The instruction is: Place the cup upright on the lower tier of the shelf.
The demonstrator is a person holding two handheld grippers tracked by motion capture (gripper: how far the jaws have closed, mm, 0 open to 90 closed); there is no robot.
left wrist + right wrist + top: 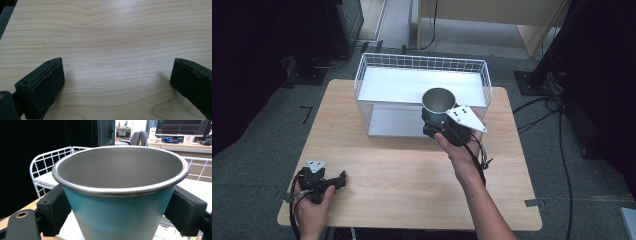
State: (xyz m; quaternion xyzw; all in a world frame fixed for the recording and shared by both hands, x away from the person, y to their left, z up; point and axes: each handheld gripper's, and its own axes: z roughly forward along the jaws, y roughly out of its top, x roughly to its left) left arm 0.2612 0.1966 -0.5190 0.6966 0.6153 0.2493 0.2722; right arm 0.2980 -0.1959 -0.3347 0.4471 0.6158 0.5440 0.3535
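A teal metal cup [438, 103] with a steel rim and grey inside is held upright in the air at the front edge of the white wire basket [377, 67]. My right gripper [439, 120] is shut on the cup [120, 205], one black pad [53, 210] pressed to each side of its teal wall. My left gripper [343, 179] rests low at the near left of the wooden table [402, 175], held in a hand. In the left gripper view its jaws stand wide apart over bare wood, so the left gripper [117, 75] is open and holds nothing.
The basket [45, 167] has a white tray floor and stands at the table's far middle. Around the table are grey carpet, black stands and cables [557, 130]. Bare wood [112, 37] lies ahead of the left jaws.
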